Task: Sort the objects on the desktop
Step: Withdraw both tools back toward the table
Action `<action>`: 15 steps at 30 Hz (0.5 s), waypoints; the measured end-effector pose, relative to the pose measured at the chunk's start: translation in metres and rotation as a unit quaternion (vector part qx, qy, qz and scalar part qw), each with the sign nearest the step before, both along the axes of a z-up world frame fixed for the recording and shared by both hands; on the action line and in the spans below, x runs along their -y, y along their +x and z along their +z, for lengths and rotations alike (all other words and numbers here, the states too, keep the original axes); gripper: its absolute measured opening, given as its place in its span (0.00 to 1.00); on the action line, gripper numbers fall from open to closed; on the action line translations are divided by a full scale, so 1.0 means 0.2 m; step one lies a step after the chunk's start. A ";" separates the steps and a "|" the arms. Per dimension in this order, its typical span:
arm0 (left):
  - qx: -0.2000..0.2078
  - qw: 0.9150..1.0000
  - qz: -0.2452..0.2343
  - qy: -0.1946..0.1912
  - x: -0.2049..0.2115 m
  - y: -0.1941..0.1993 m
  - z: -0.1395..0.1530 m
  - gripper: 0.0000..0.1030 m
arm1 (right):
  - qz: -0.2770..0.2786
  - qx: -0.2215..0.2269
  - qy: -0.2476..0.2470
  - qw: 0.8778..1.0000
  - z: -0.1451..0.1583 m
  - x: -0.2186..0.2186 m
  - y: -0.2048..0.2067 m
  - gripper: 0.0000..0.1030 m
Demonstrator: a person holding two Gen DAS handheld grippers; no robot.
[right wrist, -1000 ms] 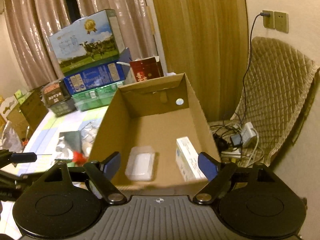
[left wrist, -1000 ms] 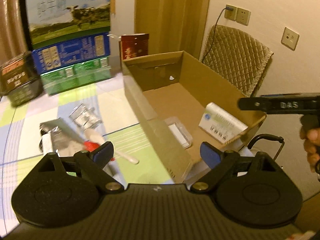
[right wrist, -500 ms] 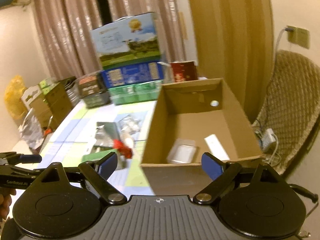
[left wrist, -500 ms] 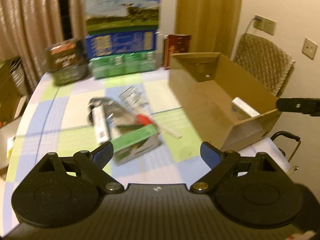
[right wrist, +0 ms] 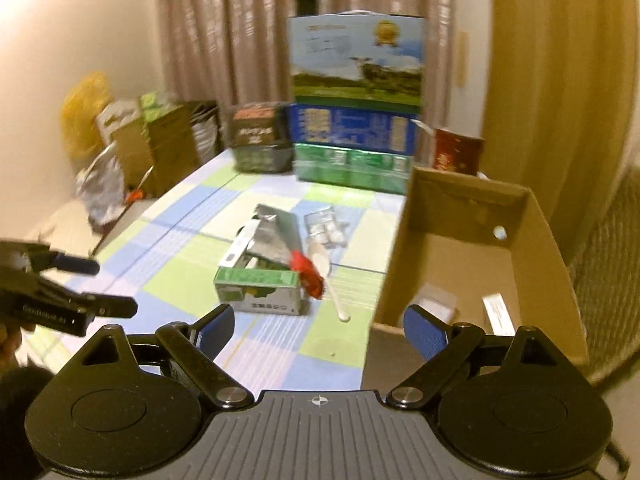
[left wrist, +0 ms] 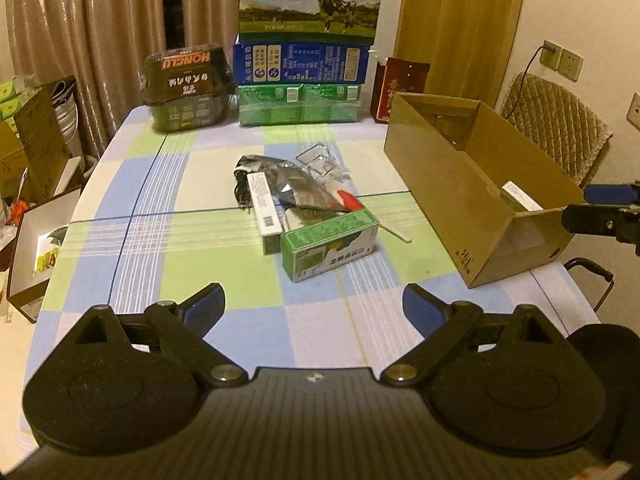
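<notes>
We held the left gripper [left wrist: 314, 306] and the right gripper [right wrist: 319, 326] back over the near edge of the table [left wrist: 132, 208], both spread wide with nothing between their pads, probably so we could look over what was left before choosing. The unsorted things lay heaped at the middle of the table: a green carton [left wrist: 330, 249] nearest us, a slim white box [left wrist: 264, 212] touching its left side, a silver pouch [left wrist: 298, 188] behind them, a red-tipped stick [left wrist: 352, 202] across the heap, and a clear packet [left wrist: 322, 162] at the far side. The open cardboard box [left wrist: 452, 196] stood to the right of the heap, near enough for short carries, and already held a white box [right wrist: 498, 314] and a clear case [right wrist: 436, 304].

Compared with a second earlier, both cameras had swung left, away from the cardboard box's inside and toward the heap, and the right gripper's jaws stood a little wider. The items in the box and on the table lay as before.
</notes>
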State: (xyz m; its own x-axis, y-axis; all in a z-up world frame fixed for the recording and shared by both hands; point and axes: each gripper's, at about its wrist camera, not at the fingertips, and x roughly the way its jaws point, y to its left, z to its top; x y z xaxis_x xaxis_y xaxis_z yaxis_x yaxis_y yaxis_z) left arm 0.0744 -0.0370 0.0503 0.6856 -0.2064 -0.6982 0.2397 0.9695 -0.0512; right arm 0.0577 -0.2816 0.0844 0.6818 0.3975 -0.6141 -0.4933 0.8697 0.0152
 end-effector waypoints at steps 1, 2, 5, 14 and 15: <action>-0.001 1.000 0.001 0.000 -0.01 0.00 -0.01 0.91 | 0.013 0.002 -0.010 1.000 -0.01 -0.02 0.01 0.86; -0.003 1.000 0.001 0.001 -0.02 0.01 -0.01 0.91 | 0.030 0.005 -0.022 0.999 -0.02 -0.05 0.02 0.86; -0.007 1.000 0.001 0.007 -0.04 0.02 -0.04 0.91 | 0.081 0.019 -0.060 0.995 -0.04 -0.14 0.04 0.86; -0.024 0.999 -0.004 0.026 -0.10 0.12 -0.14 0.92 | 0.235 0.023 -0.170 0.957 -0.21 -0.37 0.19 0.86; -0.026 0.999 -0.006 0.031 -0.11 0.14 -0.14 0.92 | 0.244 0.021 -0.178 0.953 -0.23 -0.39 0.21 0.86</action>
